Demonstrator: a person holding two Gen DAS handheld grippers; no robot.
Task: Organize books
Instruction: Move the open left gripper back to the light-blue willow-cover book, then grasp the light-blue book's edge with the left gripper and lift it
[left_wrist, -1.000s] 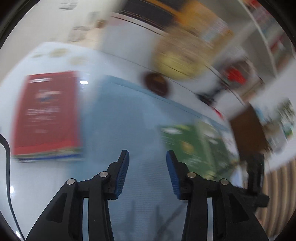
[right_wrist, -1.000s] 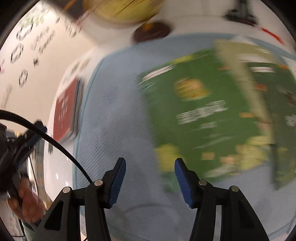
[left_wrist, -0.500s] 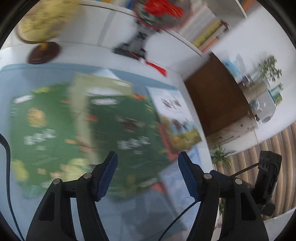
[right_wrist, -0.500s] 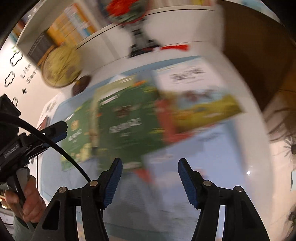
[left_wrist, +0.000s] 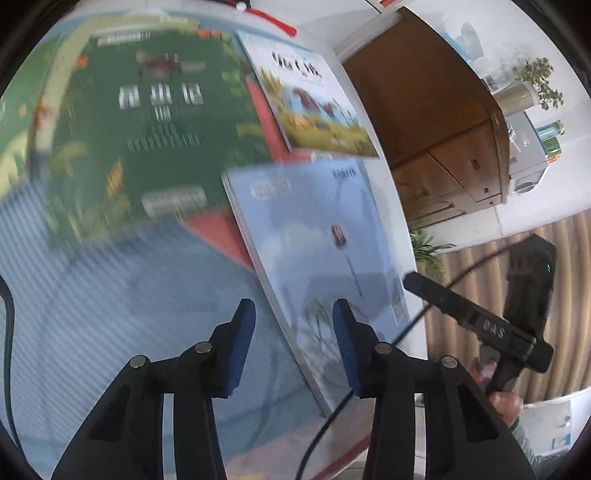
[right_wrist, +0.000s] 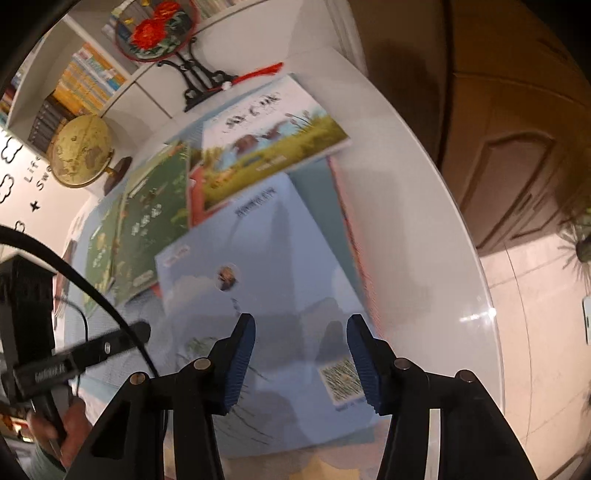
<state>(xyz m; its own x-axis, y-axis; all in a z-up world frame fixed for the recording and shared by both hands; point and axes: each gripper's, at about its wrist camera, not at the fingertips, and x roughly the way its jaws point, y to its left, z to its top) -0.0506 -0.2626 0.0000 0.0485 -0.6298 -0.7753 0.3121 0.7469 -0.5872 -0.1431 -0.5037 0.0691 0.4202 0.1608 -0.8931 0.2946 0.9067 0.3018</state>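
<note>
Left gripper (left_wrist: 291, 338): jaws just narrowed, gripping nothing, over near-left edge of light-blue book (left_wrist: 314, 236) | Right gripper (right_wrist: 301, 354): jaws just narrowed, empty, above its near-right corner | Both arrived from red book's side; pickup likely next.
</note>
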